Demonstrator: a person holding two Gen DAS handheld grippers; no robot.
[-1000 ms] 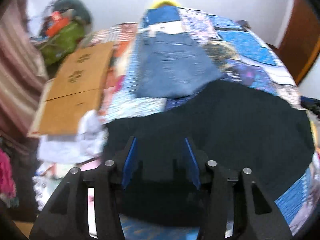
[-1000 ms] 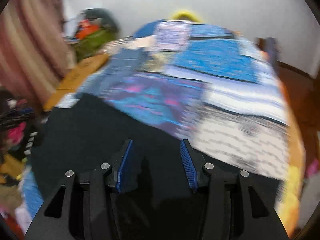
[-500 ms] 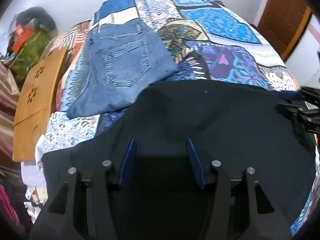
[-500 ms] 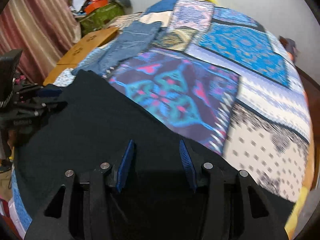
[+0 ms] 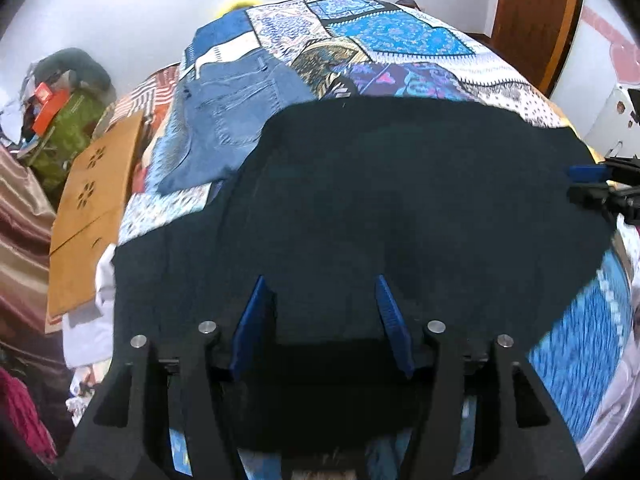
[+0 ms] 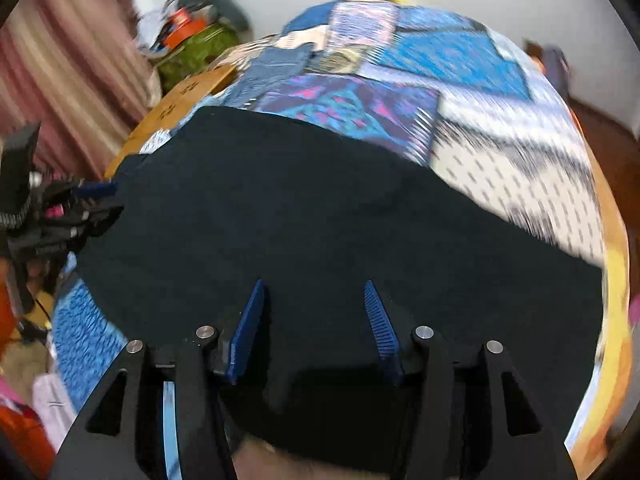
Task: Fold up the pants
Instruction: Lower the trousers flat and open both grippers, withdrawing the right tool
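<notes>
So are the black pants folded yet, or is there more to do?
Partly. The black pants lie spread flat on the patchwork bedspread, apparently doubled over already. The left gripper and right gripper are both opening above the near edge, not pinching the cloth. The pants are still wide, so more folds probably remain. The blue jeans behind look folded.

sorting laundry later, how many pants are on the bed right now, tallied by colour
black pants: 1, spread across the near part of the bed
blue jeans: 1, folded, lying farther back beside the wooden board
total: 2
</notes>
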